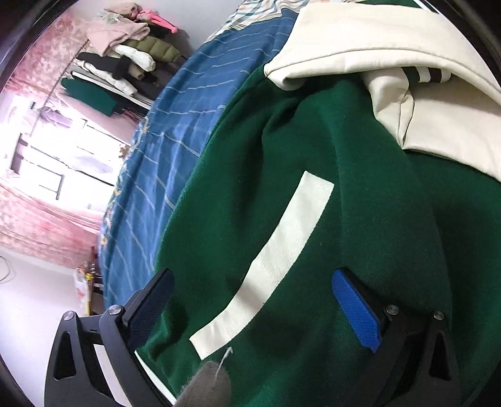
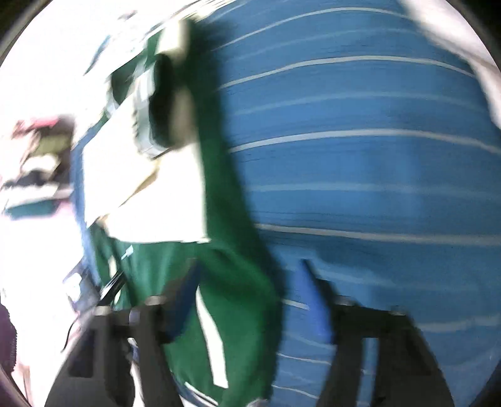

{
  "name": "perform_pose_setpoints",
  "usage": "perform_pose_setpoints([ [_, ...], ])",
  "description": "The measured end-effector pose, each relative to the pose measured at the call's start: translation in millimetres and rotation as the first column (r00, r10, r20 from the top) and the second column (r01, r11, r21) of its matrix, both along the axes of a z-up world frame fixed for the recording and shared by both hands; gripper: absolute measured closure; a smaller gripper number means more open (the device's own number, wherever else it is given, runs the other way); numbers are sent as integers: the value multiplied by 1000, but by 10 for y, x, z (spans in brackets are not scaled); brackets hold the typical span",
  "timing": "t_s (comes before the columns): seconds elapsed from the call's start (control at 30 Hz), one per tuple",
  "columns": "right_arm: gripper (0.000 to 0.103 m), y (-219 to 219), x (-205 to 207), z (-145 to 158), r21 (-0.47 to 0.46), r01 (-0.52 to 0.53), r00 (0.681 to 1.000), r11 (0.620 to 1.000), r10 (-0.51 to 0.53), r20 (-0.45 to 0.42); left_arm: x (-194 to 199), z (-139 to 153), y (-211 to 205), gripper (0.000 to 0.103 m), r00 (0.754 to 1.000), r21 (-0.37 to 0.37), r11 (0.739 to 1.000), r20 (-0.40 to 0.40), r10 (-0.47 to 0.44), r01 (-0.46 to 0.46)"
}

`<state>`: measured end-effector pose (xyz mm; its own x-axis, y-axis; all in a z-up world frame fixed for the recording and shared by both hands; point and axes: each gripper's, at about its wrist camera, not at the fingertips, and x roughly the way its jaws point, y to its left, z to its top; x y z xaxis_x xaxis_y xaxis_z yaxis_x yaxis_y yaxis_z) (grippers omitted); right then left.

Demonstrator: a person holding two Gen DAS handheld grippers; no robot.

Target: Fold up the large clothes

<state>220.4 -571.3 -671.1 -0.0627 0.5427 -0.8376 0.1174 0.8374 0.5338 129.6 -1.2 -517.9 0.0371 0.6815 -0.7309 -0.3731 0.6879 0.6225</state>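
A dark green jacket (image 1: 360, 203) with cream sleeves (image 1: 360, 40) lies on a bed's blue striped sheet (image 1: 188, 109). In the left wrist view, my left gripper (image 1: 260, 297) is open wide just above the jacket's body. A cream pocket strip (image 1: 281, 250) runs between its blue pads (image 1: 353, 306). The right wrist view is badly blurred. There my right gripper (image 2: 250, 297) stands open over the jacket's edge (image 2: 231, 250), where green cloth meets the sheet (image 2: 375, 172). Green cloth lies between its fingers, and the pads stand apart from it.
A heap of folded clothes (image 1: 125, 53) sits on a rack past the bed's far side. Pink curtains (image 1: 40, 225) frame a bright window. A grey cloth tip (image 1: 206, 385) with a loose thread pokes in at the bottom edge. A plaid cloth (image 1: 260, 12) lies at the bed's head.
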Motion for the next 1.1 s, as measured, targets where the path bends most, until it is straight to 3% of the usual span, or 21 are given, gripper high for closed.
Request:
perform_pose_setpoints([
  [0.07, 36, 232, 56, -224, -53, -112, 993, 992, 110, -39, -9, -1, 20, 0, 1000, 0, 1000, 7, 28, -28],
  [0.13, 86, 283, 78, -276, -177, -144, 989, 974, 146, -1, -20, 0, 33, 0, 999, -2, 999, 13, 50, -50],
  [0.17, 94, 219, 102, -218, -176, -106, 994, 979, 111, 21, -24, 3, 39, 0, 998, -3, 998, 15, 55, -55],
  [0.23, 97, -12, 77, -150, -181, 2, 1000, 983, 4, 29, -29, 4, 51, 0, 998, -7, 998, 15, 60, -60],
  [0.37, 97, -189, 34, -191, -139, 12, 1000, 990, -14, -11, -24, -7, 42, 0, 999, 0, 999, 6, 49, -49],
  [0.43, 88, -301, 91, -164, -98, 29, 998, 995, -33, -48, -32, 0, 48, 0, 999, -1, 999, 6, 48, -48],
  [0.57, 87, -295, -82, 140, -29, 29, 1000, 999, -29, 8, -134, 126, -14, 0, 998, -25, 998, -1, 64, -64],
  [0.63, 87, -191, -221, 153, -6, -48, 999, 999, 48, -12, -268, 239, -127, 0, 998, -12, 998, 8, 59, -59],
  [0.7, 87, 103, -345, -34, -12, -154, 985, 988, 153, -79, -449, 361, -306, 0, 999, 17, 999, 10, 36, -36],
  [0.8, 94, 334, -668, -415, -168, -339, 932, 926, 306, -193, -744, 476, -603, 0, 1000, 49, 999, -24, 1, 0],
  [0.87, 94, 178, -743, -339, -160, -301, 945, 940, 271, -182, -960, 538, -851, 0, 998, 38, 999, -59, -15, 17],
  [0.97, 85, -15, -831, -162, -158, -254, 962, 954, 231, -146, -1153, 608, -1238, 0, 993, 16, 998, -96, -66, 67],
  [1.1, 38, -401, -1062, 99, -268, -225, 974, 937, 210, -81, -1380, 710, -2134, 0, 963, -8, 974, -151, -225, 226],
])
